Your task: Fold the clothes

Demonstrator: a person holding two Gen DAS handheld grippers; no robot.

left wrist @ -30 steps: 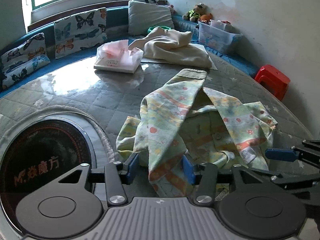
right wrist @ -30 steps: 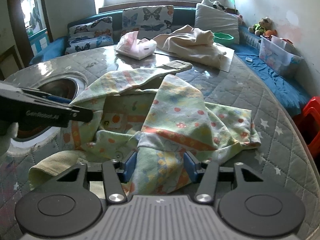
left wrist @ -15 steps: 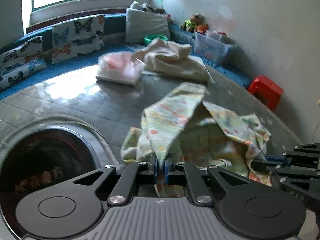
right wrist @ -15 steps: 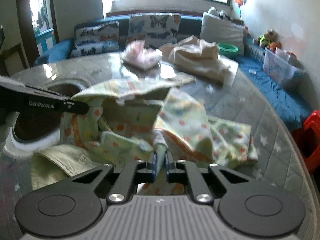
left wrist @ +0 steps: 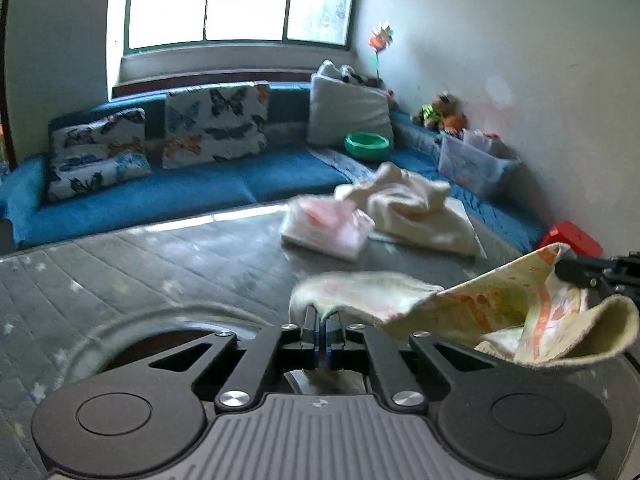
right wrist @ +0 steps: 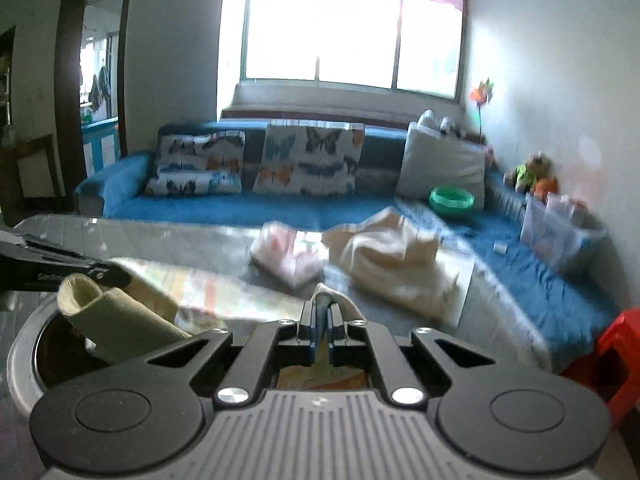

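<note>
A pale green printed garment [left wrist: 492, 312] hangs lifted above the grey quilted table [left wrist: 160, 264]. My left gripper [left wrist: 321, 320] is shut on one edge of it, fabric bunched between the pads. In the right wrist view my right gripper [right wrist: 319, 316] is shut on another edge of the same printed garment [right wrist: 224, 292], which stretches leftward with a rolled cuff [right wrist: 100, 304] drooping. Each gripper's black fingers show at the other view's side edge.
A pink folded item [left wrist: 328, 228] and a cream crumpled cloth [left wrist: 416, 212] lie farther back on the table. A round dark inset [left wrist: 160, 344] sits in the table. Blue sofa [right wrist: 240, 204] with butterfly cushions behind; red stool [right wrist: 616, 344] at right.
Both grippers closed on the printed garment and rose, lifting it off the table. The views tilted upward toward the sofa and window.
</note>
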